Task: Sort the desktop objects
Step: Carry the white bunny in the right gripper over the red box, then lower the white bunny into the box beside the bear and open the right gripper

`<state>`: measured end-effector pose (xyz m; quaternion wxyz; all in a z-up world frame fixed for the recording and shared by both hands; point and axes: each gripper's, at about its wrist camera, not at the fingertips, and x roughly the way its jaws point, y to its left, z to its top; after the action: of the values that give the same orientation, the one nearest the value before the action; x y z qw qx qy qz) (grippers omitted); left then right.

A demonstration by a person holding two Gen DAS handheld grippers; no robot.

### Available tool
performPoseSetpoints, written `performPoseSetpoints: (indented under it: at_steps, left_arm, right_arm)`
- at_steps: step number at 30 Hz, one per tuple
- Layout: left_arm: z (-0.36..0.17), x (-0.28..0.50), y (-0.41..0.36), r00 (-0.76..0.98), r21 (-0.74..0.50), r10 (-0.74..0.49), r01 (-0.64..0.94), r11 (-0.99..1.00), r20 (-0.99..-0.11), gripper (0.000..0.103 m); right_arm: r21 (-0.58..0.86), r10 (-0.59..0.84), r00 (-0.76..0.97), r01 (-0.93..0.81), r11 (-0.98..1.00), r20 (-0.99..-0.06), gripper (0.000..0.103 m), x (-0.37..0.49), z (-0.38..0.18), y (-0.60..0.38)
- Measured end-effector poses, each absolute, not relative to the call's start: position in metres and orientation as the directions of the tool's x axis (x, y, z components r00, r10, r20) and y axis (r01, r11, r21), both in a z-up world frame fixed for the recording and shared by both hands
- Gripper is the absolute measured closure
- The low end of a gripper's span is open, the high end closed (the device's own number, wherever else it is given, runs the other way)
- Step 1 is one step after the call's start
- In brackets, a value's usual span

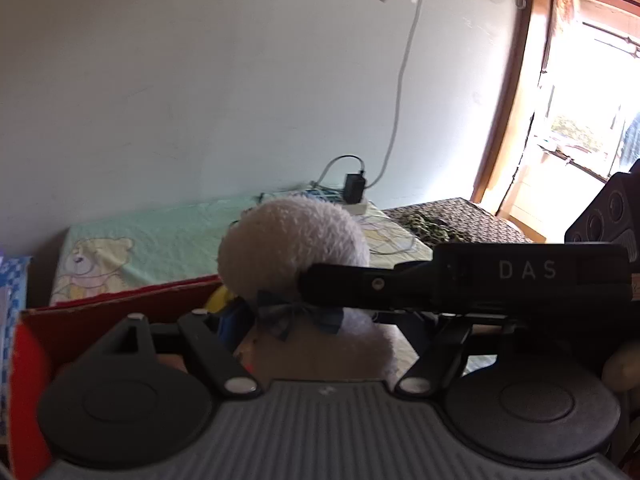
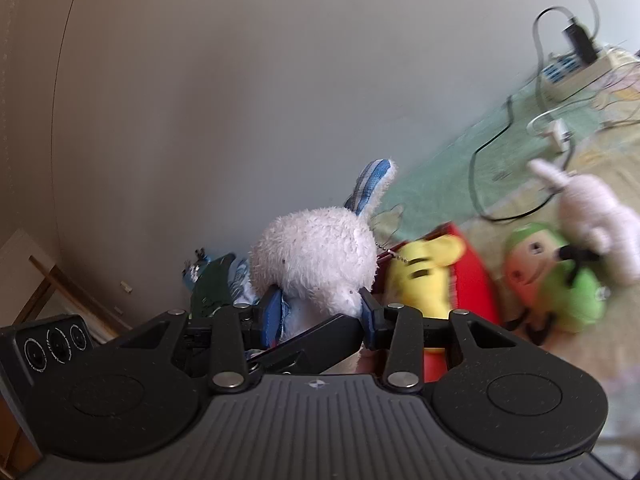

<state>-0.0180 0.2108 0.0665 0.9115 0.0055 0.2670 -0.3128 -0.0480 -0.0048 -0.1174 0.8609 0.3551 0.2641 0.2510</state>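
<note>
Pinched by the right gripper (image 2: 322, 312), its 2 blue-padded jaws pressed on both flanks, a white plush rabbit (image 2: 316, 258) stands upright, long axis vertical, ear pointing up, above a red box (image 2: 474, 276). Left gripper (image 1: 324, 320): jaw state unclear.

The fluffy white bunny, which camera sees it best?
The right wrist view. There the fluffy white bunny shows its round body and one blue-striped ear, squeezed in the right claw. The left wrist view shows only its round white back and blue bow, partly hidden behind the other black claw.
</note>
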Motion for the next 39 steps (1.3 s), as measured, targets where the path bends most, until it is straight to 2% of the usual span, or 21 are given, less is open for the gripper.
performPoseSetpoints:
  at_steps: [10,24,29,34,39]
  left_arm:
    - [0.049,0.002,0.281,0.709,-0.172,-0.466,0.448,0.877,-0.529,0.023]
    - [0.012,0.035,0.321,0.678,-0.168,-0.385,0.364,0.916,-0.626,0.022]
    - [-0.002,0.048,0.326,0.647,-0.172,-0.368,0.347,0.922,-0.668,0.021]
    - [-0.014,0.055,0.322,0.617,-0.156,-0.349,0.345,0.925,-0.706,0.024]
    - [-0.016,0.060,0.323,0.597,-0.164,-0.346,0.339,0.926,-0.724,0.022]
  right_arm:
    - [0.789,0.712,0.635,-0.254,0.559,-0.300,0.061,-0.006,-0.138,0.062]
    - [0.826,0.742,0.562,-0.171,0.537,-0.366,0.060,0.010,-0.167,0.100]
    - [0.826,0.732,0.546,-0.119,0.550,-0.408,0.060,0.015,-0.177,0.104]
    - [0.771,0.690,0.530,-0.102,0.629,-0.493,0.061,0.021,-0.182,0.107]
    - [0.760,0.689,0.499,-0.087,0.644,-0.526,0.060,0.026,-0.184,0.102]
